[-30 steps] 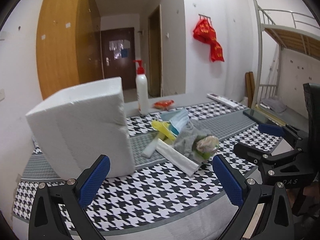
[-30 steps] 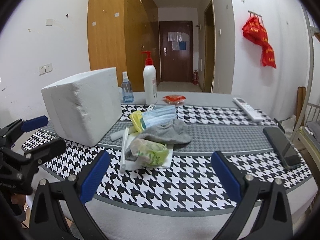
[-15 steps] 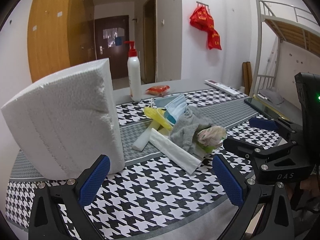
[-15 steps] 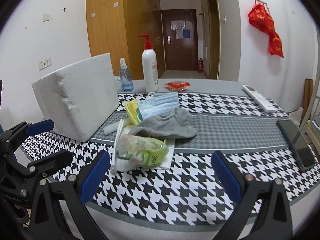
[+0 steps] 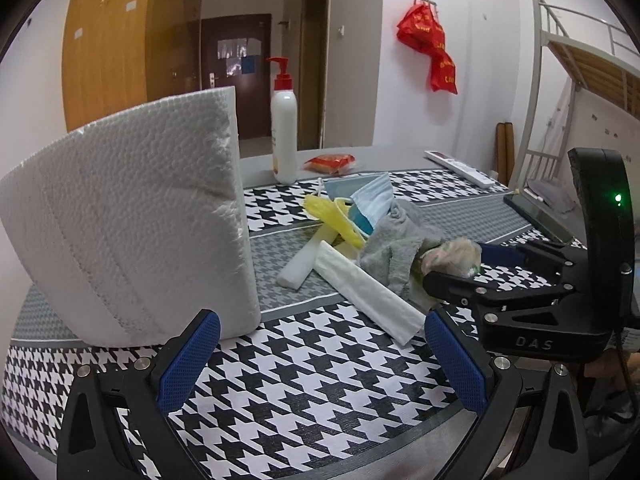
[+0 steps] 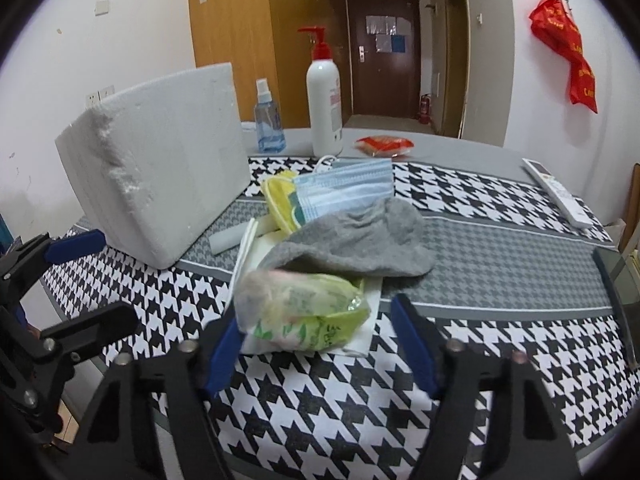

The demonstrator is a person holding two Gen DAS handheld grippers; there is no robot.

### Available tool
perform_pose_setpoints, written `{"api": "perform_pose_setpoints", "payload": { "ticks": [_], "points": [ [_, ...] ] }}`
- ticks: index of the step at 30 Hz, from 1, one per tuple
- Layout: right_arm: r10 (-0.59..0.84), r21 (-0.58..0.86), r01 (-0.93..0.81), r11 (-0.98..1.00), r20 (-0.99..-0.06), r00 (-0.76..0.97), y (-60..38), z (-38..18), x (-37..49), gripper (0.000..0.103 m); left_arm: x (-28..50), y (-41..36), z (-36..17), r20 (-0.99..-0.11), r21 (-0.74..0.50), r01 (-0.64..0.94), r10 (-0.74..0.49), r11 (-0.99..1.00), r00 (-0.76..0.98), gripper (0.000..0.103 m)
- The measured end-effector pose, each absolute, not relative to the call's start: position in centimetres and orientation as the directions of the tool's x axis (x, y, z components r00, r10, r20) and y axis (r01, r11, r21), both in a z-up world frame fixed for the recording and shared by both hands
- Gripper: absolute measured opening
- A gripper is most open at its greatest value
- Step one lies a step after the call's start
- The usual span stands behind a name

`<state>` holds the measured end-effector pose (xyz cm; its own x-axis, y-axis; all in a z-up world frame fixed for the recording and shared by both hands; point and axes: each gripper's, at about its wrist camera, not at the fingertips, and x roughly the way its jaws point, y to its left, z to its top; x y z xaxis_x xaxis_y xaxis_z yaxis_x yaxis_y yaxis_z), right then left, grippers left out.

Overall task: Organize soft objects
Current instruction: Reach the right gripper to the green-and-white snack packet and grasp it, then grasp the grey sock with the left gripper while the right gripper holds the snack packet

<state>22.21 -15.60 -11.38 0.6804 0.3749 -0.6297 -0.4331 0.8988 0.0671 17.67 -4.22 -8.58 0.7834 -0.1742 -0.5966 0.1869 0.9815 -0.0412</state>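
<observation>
A crumpled green-and-white plastic packet (image 6: 302, 314) lies low in the centre of the right wrist view, at the near end of a heap of soft items on the black-and-white houndstooth tablecloth (image 6: 500, 364). The packet rests on a flat white folded tissue sheet (image 6: 370, 320). The right gripper (image 6: 318, 350) is spread wide, its blue-padded fingers (image 6: 412, 346) flanking the packet; the left pad sits just beside the packet's lower left edge, and contact cannot be confirmed. Nothing is clamped.

Directly behind the packet lies a grey knitted sock (image 6: 360, 240), draped over the tissue. Above the sock, a pale blue pleated face mask (image 6: 344, 192) overlaps a yellow plastic bag (image 6: 280, 200). A white foam stick (image 6: 226, 240) protrudes from the heap toward the left.

At centre left of the frame stands a large white polystyrene foam block (image 6: 160, 176), tilted, resting on the cloth. Behind it, in the upper centre, stand a small blue spray bottle (image 6: 269, 124) and a white pump bottle with red dispenser (image 6: 325, 100). A red snack wrapper (image 6: 384, 145) lies to their right, and a white remote control (image 6: 558, 192) at the right edge.

In the left wrist view, the left gripper (image 5: 320, 364) occupies the lower centre, jaws spread wide, holding nothing, above bare cloth, just in front of the foam block.
</observation>
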Motion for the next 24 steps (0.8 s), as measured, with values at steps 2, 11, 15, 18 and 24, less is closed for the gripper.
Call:
{"api": "perform_pose_setpoints", "payload": {
  "ticks": [2, 11, 15, 18, 24],
  "points": [
    [0.376, 0.06, -0.442, 0.895, -0.635, 0.675, -15.5, -11.5, 22.3, 0.063, 17.8, -4.4, -8.7, -0.599, -0.043, 0.185, -0.174, 0.982, 0.782, 0.102],
    [0.388, 0.045, -0.473, 0.88, -0.641, 0.662, -15.2, -11.5, 22.8, 0.053, 18.2, -4.9, -9.0, -0.608, -0.048, 0.171, -0.165, 0.984, 0.777, 0.102],
    [0.387, 0.048, -0.474, 0.879, -0.654, 0.65, -15.3, -11.8, 23.4, 0.036, 18.5, -5.4, -9.0, -0.612, -0.048, 0.172, -0.165, 0.984, 0.773, 0.102],
    [0.403, 0.073, -0.472, 0.878, -0.645, 0.649, -16.0, -11.6, 23.5, 0.03, 18.7, -5.8, -9.2, -0.62, -0.041, 0.173, -0.161, 0.984, 0.768, 0.102],
    [0.428, 0.116, -0.463, 0.879, -0.618, 0.659, -17.9, -10.8, 23.1, 0.026, 19.3, -6.6, -9.2, -0.631, -0.038, 0.167, -0.153, 0.985, 0.76, 0.102]
  ]
}}
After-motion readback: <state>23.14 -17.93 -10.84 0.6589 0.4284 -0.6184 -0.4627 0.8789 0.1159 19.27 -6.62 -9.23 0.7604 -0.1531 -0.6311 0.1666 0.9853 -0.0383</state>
